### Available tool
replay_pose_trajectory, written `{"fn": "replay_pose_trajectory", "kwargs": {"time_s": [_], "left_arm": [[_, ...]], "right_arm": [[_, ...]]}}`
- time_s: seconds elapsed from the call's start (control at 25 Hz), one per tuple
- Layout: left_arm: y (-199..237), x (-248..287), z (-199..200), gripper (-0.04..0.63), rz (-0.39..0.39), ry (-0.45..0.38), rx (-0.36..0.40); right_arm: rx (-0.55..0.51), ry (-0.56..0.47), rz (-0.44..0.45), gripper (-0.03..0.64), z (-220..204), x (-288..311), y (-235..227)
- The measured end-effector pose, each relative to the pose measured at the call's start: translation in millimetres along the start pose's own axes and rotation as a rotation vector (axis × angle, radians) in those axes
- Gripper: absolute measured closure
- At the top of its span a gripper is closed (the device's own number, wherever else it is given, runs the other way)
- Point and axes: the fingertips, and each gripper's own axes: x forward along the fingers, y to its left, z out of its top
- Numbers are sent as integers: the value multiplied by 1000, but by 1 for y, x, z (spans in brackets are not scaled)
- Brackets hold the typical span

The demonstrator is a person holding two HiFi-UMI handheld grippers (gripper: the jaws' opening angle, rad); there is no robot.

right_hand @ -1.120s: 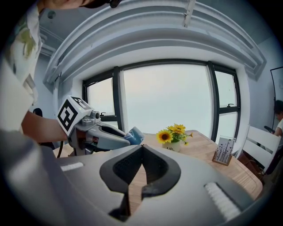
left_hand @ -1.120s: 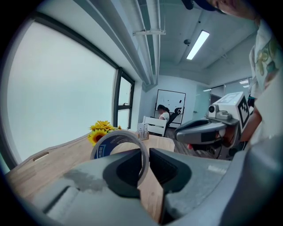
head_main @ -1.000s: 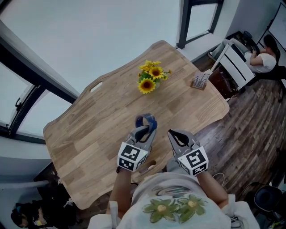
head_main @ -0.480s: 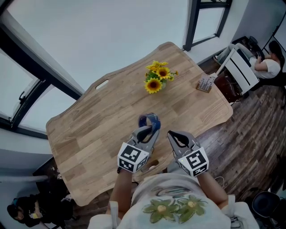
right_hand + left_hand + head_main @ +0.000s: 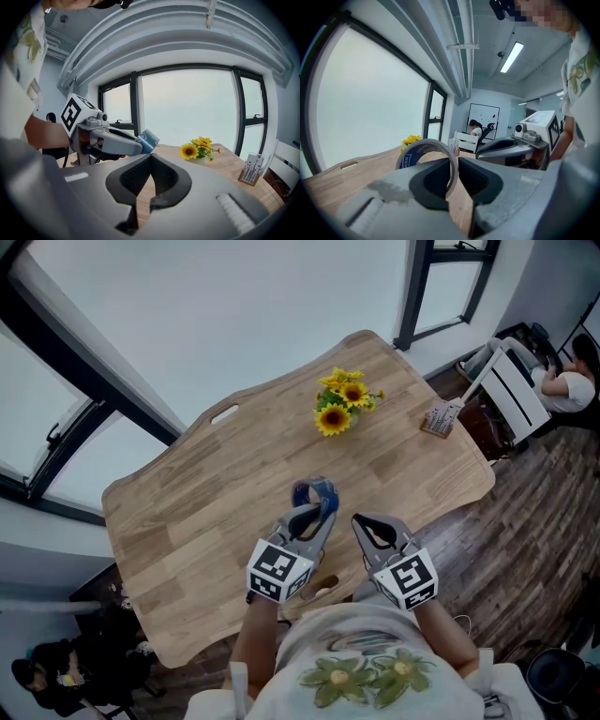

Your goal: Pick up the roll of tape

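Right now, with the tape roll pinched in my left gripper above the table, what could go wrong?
1. The left gripper clamps only one thin wall of the tape roll, so the roll may swing or slip and drop onto the table.
2. The right gripper, shut and empty, sits close beside it; a small sideways move could knock the roll loose.

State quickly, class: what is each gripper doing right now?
Left gripper: closed on the roll of tape.
Right gripper: closed, nothing between its jaws.
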Motion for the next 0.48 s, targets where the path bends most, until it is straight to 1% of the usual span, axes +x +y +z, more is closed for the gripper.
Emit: {"fn": "replay_pose_trajectory", "kwargs": {"time_s": [0.48], "left_arm": [[0, -3, 3, 531, -9, -7, 11]], "right_arm": [[-11, 3, 9, 620, 2, 3, 7]]}}
